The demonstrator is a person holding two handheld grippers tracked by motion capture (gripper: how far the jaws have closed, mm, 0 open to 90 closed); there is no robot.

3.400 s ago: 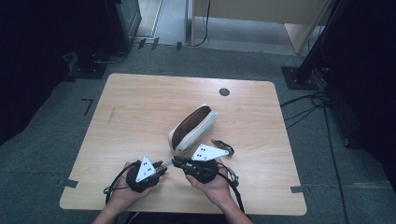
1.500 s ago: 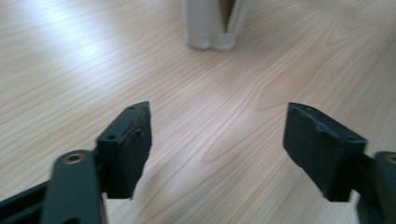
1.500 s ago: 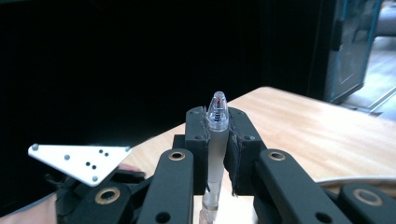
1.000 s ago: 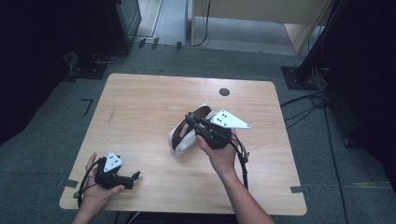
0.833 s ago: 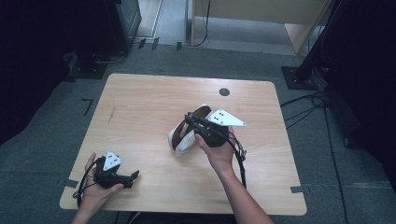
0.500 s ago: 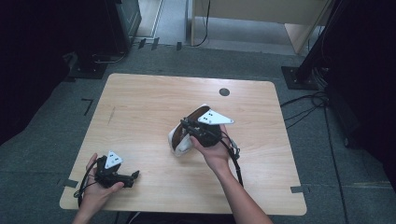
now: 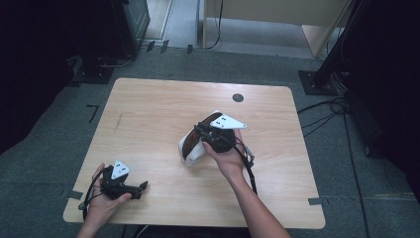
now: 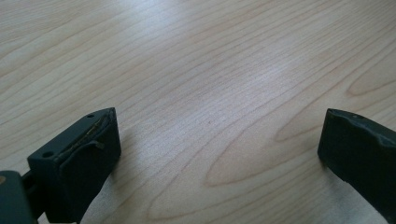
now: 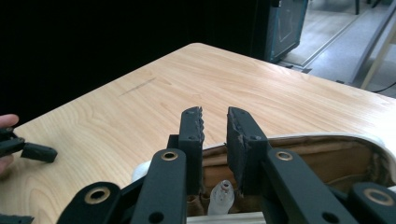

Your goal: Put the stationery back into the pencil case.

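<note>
While the right claw (image 7: 200, 133) hangs over the open pencil case (image 7: 194, 144), its jaws stand a narrow gap apart and nearly clenched; they have just been opening slightly. From the right gripper view the right claw (image 9: 215, 122) has its tips above the case's rim, with nothing pinched between the pads; a small clear item (image 9: 222, 195) sits low in the gap behind the jaws, inside the case, too blurred to identify. Whether the jaws touch the case cannot be told. The pencil case (image 9: 327, 158) shows a brown lining and a white outer shell, mouth open toward the camera. It lies a little right of the bench's centre, set on a diagonal, well clear of all four edges.

The right hand (image 7: 227, 157) grips the tool from the near side, cable trailing along the forearm.

The left claw (image 7: 140, 188) rests near the front left corner of the bench (image 7: 148, 114), held by the left hand (image 7: 101, 203). In the left gripper view its jaws are released, spread wide, with bare wood grain between them and nothing grasped.

A dark round grommet (image 7: 237, 97) sits near the far edge, right of centre.
</note>
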